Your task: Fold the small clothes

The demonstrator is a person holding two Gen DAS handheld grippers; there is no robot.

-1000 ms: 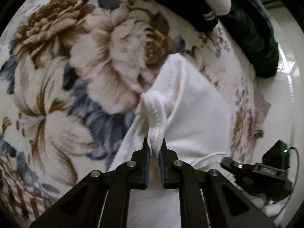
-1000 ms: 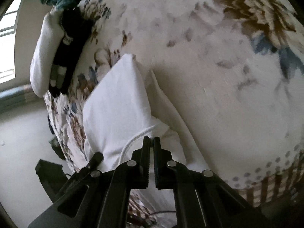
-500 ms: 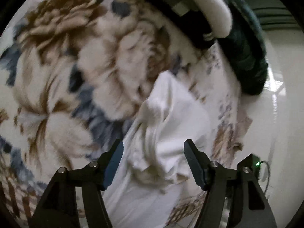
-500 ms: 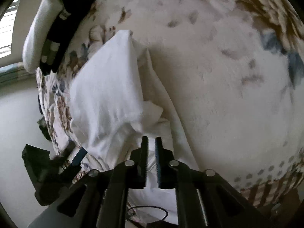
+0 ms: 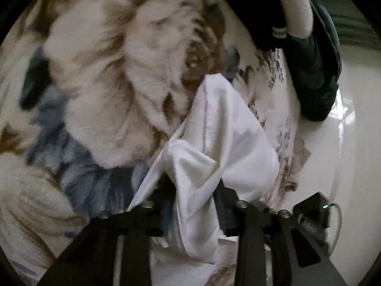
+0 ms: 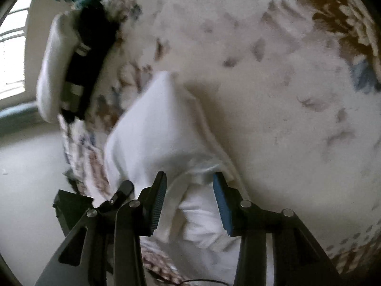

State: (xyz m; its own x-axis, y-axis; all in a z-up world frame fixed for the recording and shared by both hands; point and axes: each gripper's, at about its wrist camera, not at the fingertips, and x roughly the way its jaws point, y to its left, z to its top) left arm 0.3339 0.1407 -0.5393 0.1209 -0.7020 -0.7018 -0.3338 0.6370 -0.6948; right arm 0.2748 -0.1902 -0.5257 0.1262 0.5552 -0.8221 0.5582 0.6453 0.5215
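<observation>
A small white garment (image 5: 228, 128) lies partly folded on a floral blanket (image 5: 107, 71) near the bed's edge. My left gripper (image 5: 194, 188) stands low over its near end. Its jaws are closing around a raised fold of the white cloth, which drapes over the fingertips. In the right wrist view the same garment (image 6: 162, 119) runs up from my right gripper (image 6: 190, 176). Its jaws are opening, with blue pads apart on either side of a crumpled hem and not pressing on it. The left gripper's body (image 6: 71, 205) shows at lower left.
A white roll (image 5: 297, 4), a black striped piece (image 5: 266, 31) and a dark green cloth (image 5: 314, 71) lie at the bed's far end. The pale floor (image 6: 28, 190) drops away beside the garment. The blanket (image 6: 273, 95) stretches wide to the right.
Both grippers were shut on the garment's edge and have let it go. The left opened wide, sank and now narrows around a fold. The right has opened and moved closer to the cloth.
</observation>
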